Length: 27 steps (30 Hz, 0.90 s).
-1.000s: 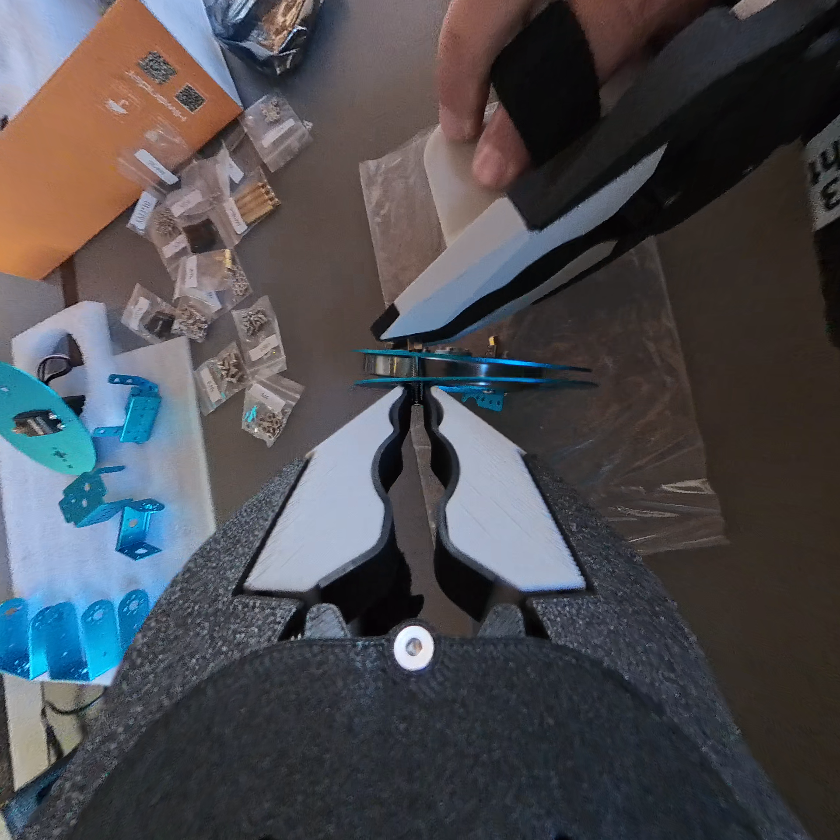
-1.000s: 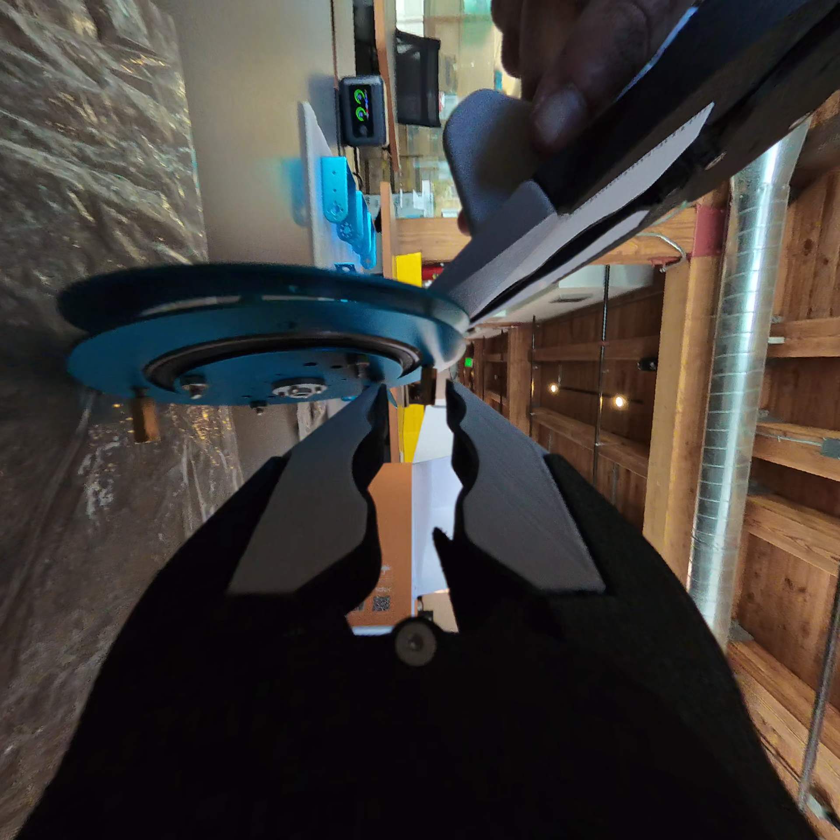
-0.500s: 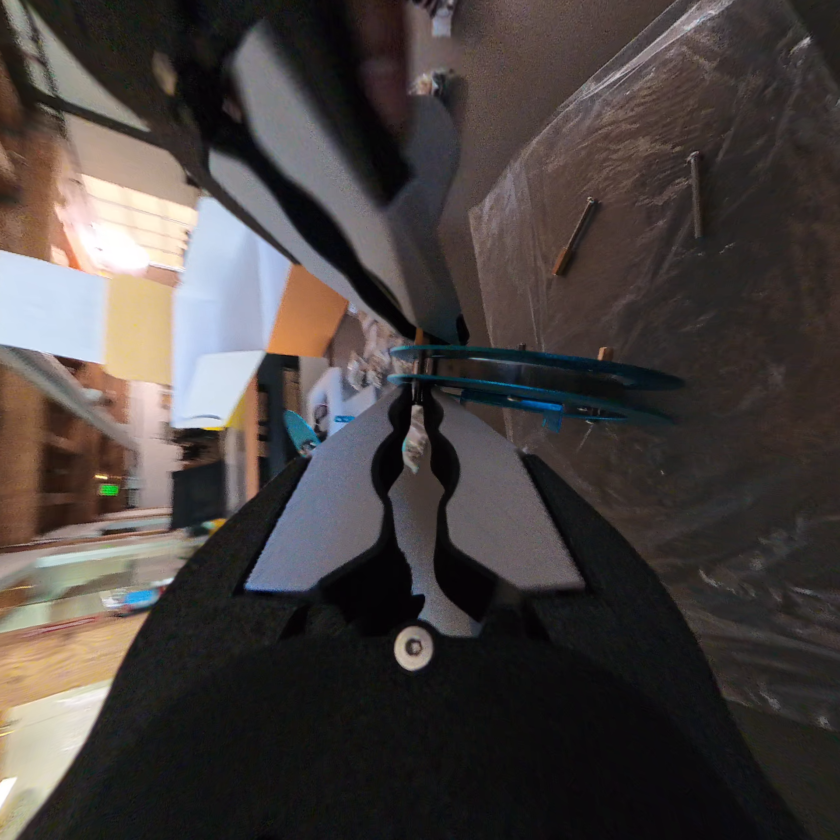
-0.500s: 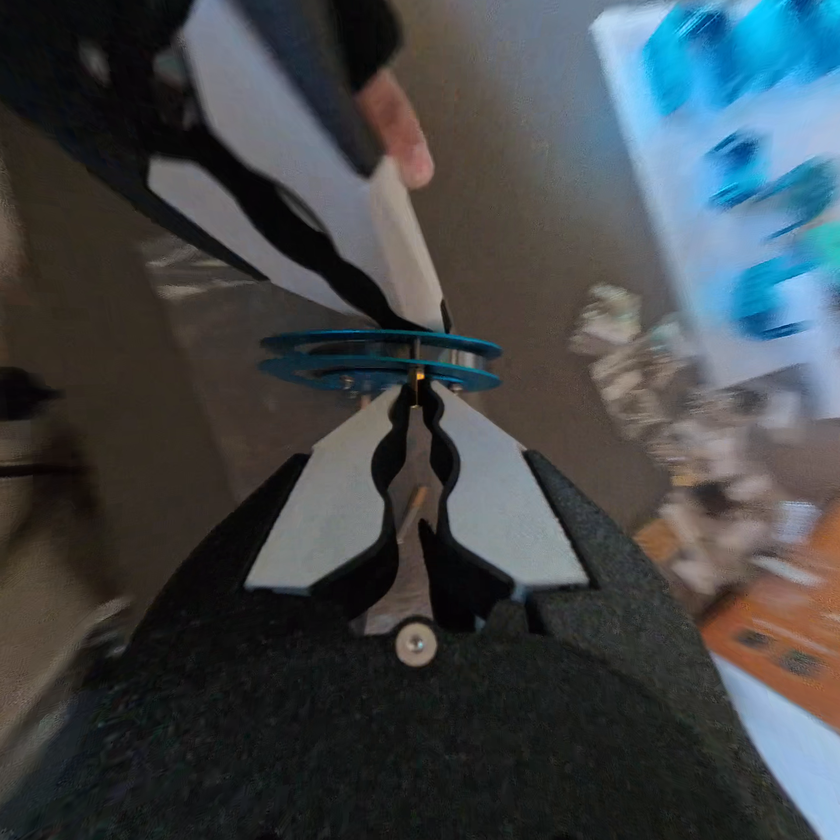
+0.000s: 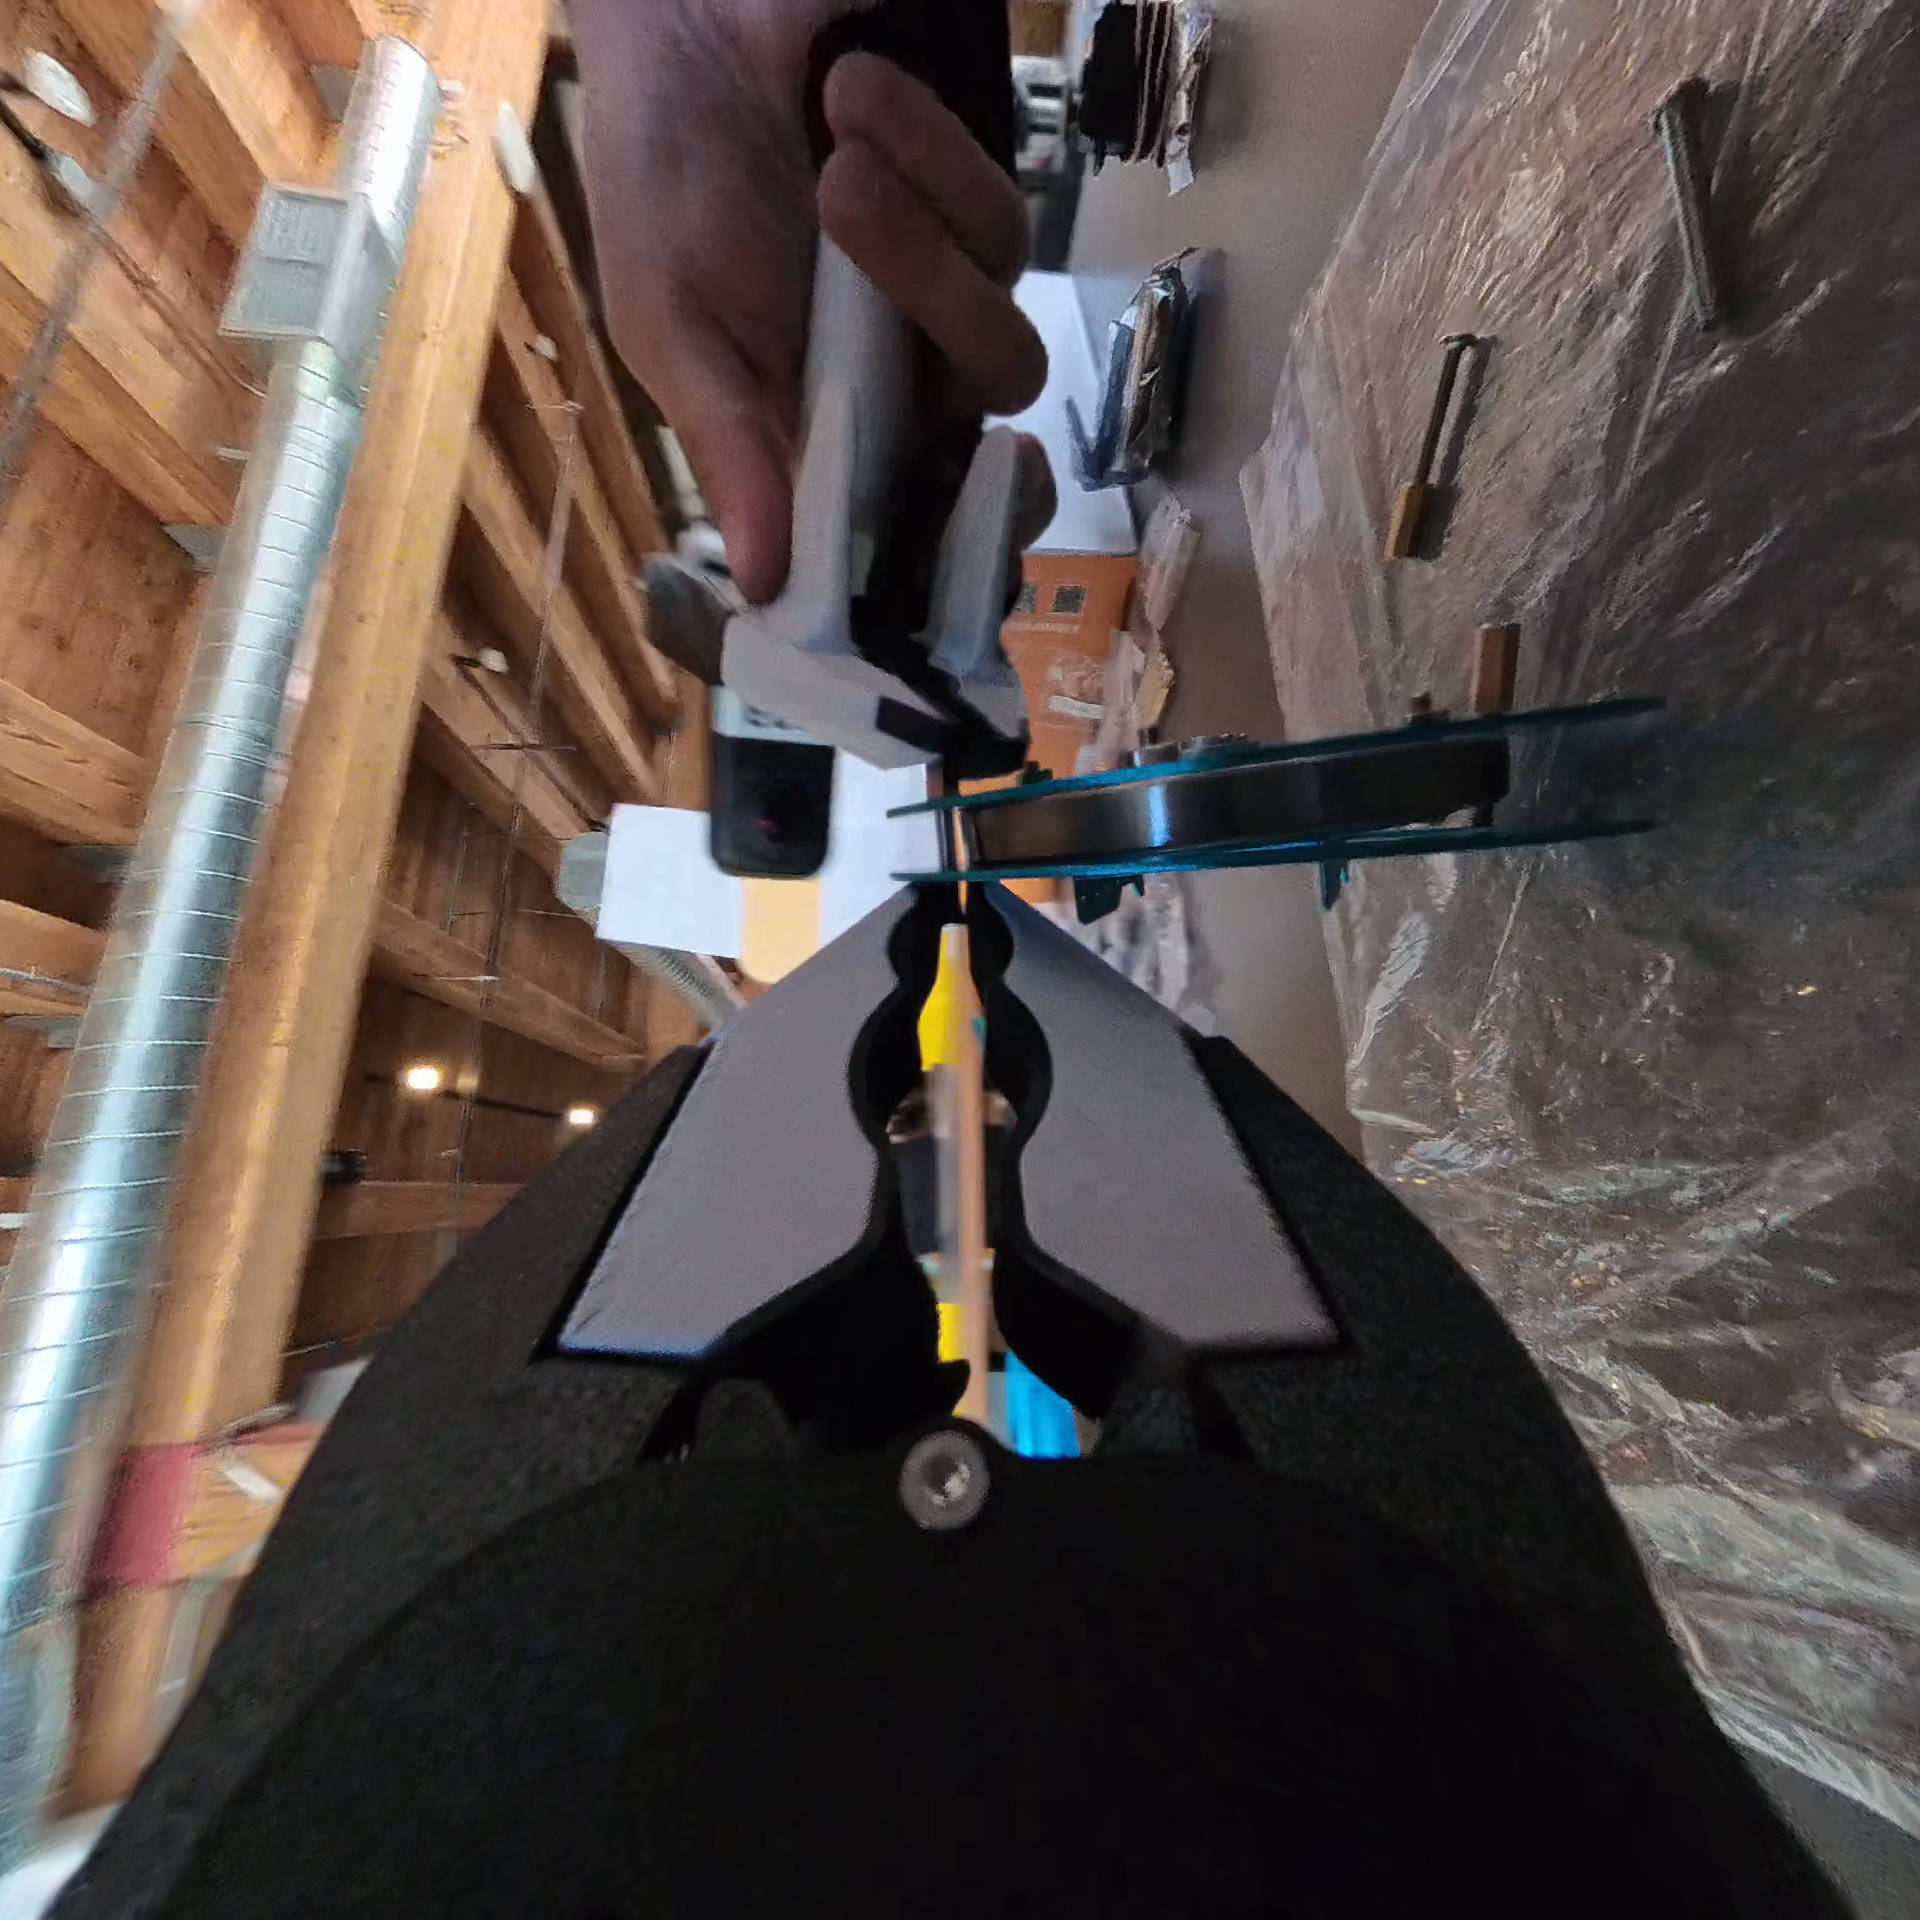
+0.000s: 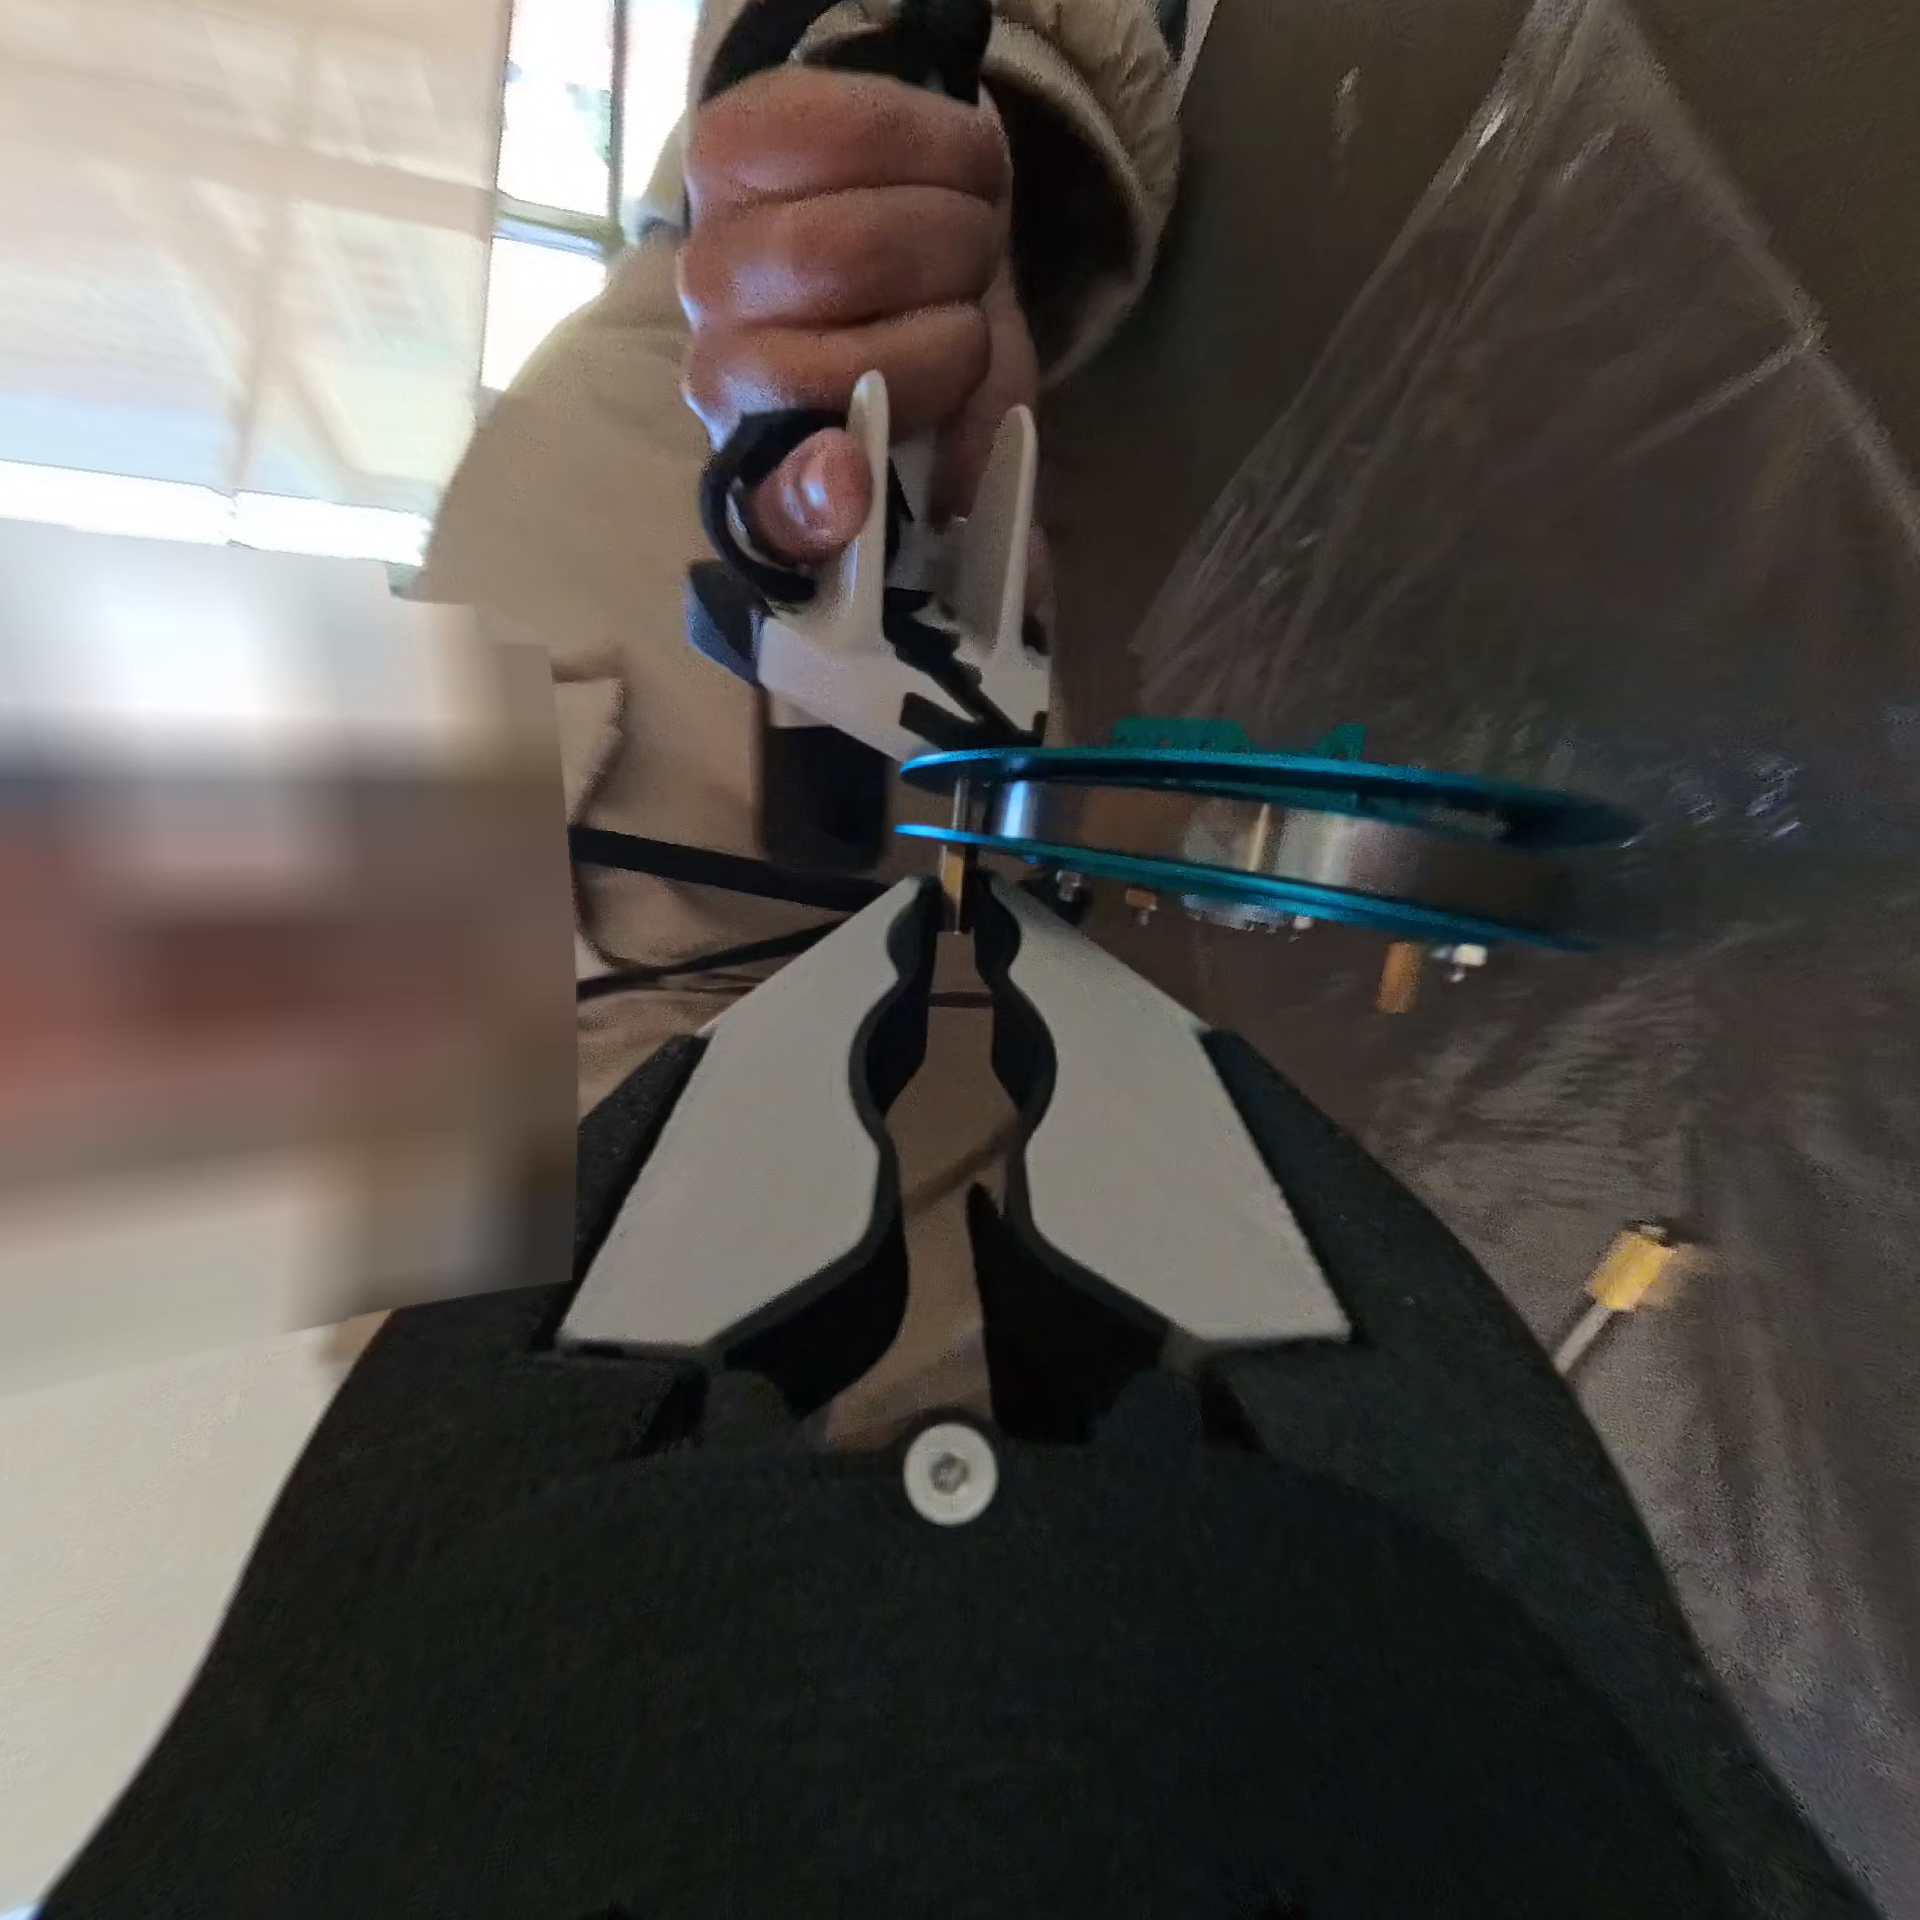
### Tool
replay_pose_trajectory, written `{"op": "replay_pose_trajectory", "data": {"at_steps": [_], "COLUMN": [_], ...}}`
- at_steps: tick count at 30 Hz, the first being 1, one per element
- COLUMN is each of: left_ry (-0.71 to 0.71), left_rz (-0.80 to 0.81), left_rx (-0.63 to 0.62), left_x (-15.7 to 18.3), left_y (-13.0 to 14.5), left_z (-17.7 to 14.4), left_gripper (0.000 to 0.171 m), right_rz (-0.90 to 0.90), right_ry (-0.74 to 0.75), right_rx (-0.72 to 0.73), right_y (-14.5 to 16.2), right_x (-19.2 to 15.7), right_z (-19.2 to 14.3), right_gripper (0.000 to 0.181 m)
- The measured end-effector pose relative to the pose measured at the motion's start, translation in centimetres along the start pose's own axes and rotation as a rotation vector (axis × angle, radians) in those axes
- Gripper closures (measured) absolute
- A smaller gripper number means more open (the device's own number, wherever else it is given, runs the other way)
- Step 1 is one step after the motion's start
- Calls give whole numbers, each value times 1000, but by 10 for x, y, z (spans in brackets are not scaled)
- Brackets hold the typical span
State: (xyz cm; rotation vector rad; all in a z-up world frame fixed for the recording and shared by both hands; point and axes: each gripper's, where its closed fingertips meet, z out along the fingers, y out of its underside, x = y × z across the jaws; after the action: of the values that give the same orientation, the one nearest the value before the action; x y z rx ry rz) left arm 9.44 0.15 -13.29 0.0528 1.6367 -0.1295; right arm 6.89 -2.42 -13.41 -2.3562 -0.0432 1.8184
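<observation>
Gripping one rim of the blue disc assembly [image 5: 1247, 800] from opposite sides, both grippers have their tips nearly closed. The left gripper [image 5: 961, 902] pinches a thin post at the edge of the two blue plates, its fingers almost touching. The right gripper [image 6: 961, 899] closes on a small brass standoff [image 6: 958, 883] under the lower plate. A metal ring [image 6: 1299, 842] sits sandwiched between the plates. The assembly hangs in the air just beside a clear plastic sheet [image 5: 1662, 1039] on the grey table [image 5: 1226, 312]. Loose brass standoffs and a long screw [image 5: 1688, 208] lie on the sheet. A hand [image 6: 842, 260] holds the far gripper in each view.
</observation>
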Motion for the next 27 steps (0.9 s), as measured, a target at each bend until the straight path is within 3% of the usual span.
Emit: {"op": "replay_pose_trajectory", "data": {"at_steps": [1, 4, 9, 12, 15, 19, 22, 25, 27], "left_ry": [50, 243, 508, 688, 829, 986, 1060, 1085, 986], "left_rz": [-52, -234, -360, -455, -539, -729, -783, -833, -771], "left_rx": [0, 1, -28, -16, -29, -26, -10, -7, -2], "left_x": [0, 3, 8, 9, 9, 10, 11, 11, 11], "left_y": [2, 6, 14, 8, 7, 5, 2, 0, 1], "left_z": [1, 5, 9, 7, 9, 10, 9, 11, 16], "left_gripper": [169, 169, 168, 168, 168, 168, 168, 169, 169], "right_rz": [-75, -387, -1000, -1187, -1327, -1522, -1590, -1593, -1497], "right_ry": [86, 471, 1213, 1600, 1894, 2107, 2268, 2311, 2236], "right_rx": [12, 8, 46, 39, 3, 13, -20, -28, -32], "right_y": [-1, -3, -17, -24, -28, -25, -25, -26, -25], "right_x": [4, 19, 23, 23, 23, 21, 18, 11, 14], "right_z": [-1, -8, -32, -43, -42, -37, -42, -44, -48], "right_gripper": [175, 156, 153, 150, 145, 157, 163, 177, 177]}}
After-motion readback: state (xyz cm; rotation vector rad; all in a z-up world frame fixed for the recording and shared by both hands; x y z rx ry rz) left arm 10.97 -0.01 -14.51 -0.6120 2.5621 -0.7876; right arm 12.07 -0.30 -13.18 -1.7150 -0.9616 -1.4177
